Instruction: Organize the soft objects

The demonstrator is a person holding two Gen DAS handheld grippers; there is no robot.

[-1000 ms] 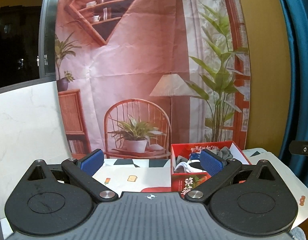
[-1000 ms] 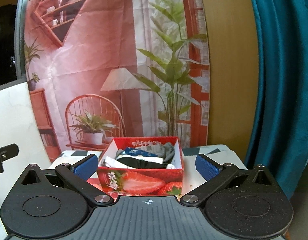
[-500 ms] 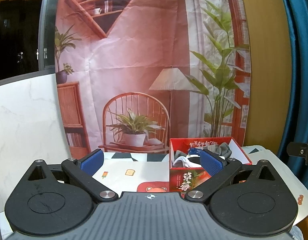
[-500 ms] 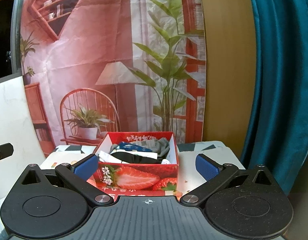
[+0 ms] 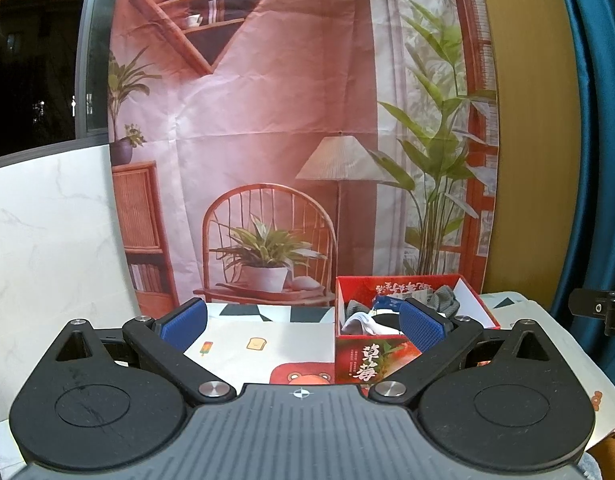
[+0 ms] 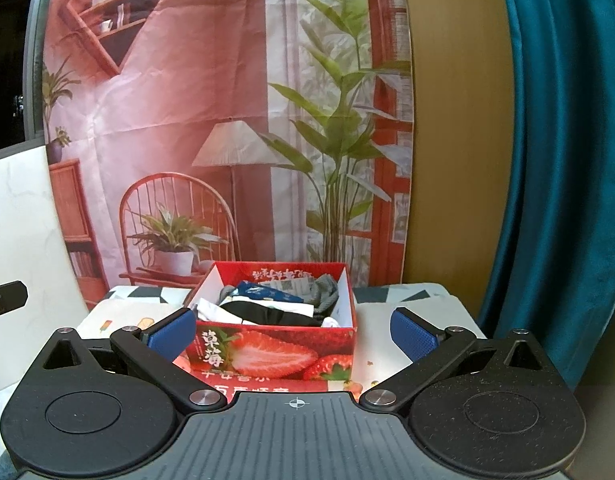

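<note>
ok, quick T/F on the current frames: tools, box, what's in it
1. Both tools are open and hold nothing. True: the left tool and right tool each have their blue pads spread wide.
2. The strawberry box is closed with a lid. False: it is open-topped, with soft items showing inside.
3. The box holds rolled soft items in grey, white, black and blue. True: the socks are piled inside.
4. In the right wrist view the box sits between the tool's fingers. True.
5. The box stands on a bare wooden table. False: it rests on a printed tablecloth.
6. A sock lies loose on the cloth. False: none shows outside the box.
</note>
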